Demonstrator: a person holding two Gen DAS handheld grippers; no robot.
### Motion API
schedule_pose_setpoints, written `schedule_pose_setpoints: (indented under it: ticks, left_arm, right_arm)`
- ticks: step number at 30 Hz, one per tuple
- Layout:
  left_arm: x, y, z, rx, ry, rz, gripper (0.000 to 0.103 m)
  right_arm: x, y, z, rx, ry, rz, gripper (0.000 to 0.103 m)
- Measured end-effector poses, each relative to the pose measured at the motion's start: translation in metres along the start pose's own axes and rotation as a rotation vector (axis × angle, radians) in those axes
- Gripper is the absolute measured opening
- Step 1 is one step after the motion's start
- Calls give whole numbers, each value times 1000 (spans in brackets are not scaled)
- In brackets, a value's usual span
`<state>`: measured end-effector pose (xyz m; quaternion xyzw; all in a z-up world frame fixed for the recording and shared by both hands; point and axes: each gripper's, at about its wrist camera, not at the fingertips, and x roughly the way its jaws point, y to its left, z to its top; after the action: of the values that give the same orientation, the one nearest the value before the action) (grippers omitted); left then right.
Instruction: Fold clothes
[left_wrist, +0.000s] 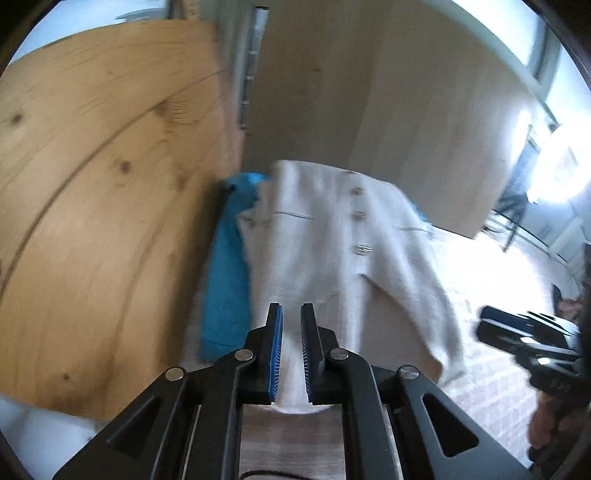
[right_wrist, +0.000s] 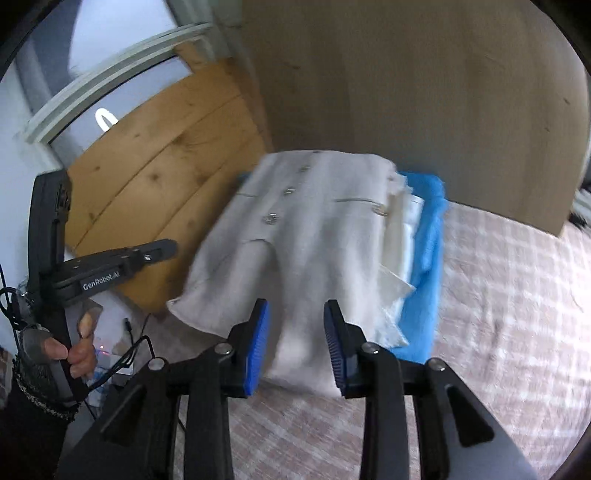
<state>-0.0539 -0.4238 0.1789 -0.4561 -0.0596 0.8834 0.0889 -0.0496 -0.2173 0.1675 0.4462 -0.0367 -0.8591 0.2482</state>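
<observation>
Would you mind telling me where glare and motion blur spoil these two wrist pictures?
Left wrist view: window glare at the right edge washes out the bedspread; the cream garment and blue cloth are smeared. Right wrist view: no blown-out glare, light is even, the garment and checked cover are soft with blur. Both views bend straight edges towards the rim.

My left gripper (left_wrist: 291, 314) points steeply downward, jaws nearly closed with a narrow gap between the blue pads (left_wrist: 277, 334), nothing pinched that I can make out. My right gripper (right_wrist: 296, 310) is angled down likewise, jaws standing apart and empty. Left hand (right_wrist: 75, 349) wraps its handle.
</observation>
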Motion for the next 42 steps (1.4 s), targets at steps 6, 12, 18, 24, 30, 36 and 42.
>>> schedule_pose_setpoints:
  ticks: [6,12,18,24,30,36,42]
  left_arm:
    - [41,-2,-19,-16,147,-47,9]
    - [4,-10,-42,-31,126,-45,12]
    - [-59,-34,-57,-71,-4,45,42]
    - [-92,-70,-73,-132,-112,57,65]
    - [-128,-115,-102,-210,-193,112,69]
    - [-155,-158,-135,-227,-222,214,75]
    - [-158,-186,-169,-279,-195,322,75]
  right_arm:
    - [28,3,-24,-22,161,10,30]
    - [-14,-5,-44,18,171,38,30]
    - [-74,0,-50,-11,80,18,34]
    - [-138,0,-69,-67,-17,5,39]
    - [-175,-22,-99,-104,-13,-11,39]
    - [-207,-47,-129,-114,-6,2,39]
    - [-227,-63,-155,-126,-13,27,47]
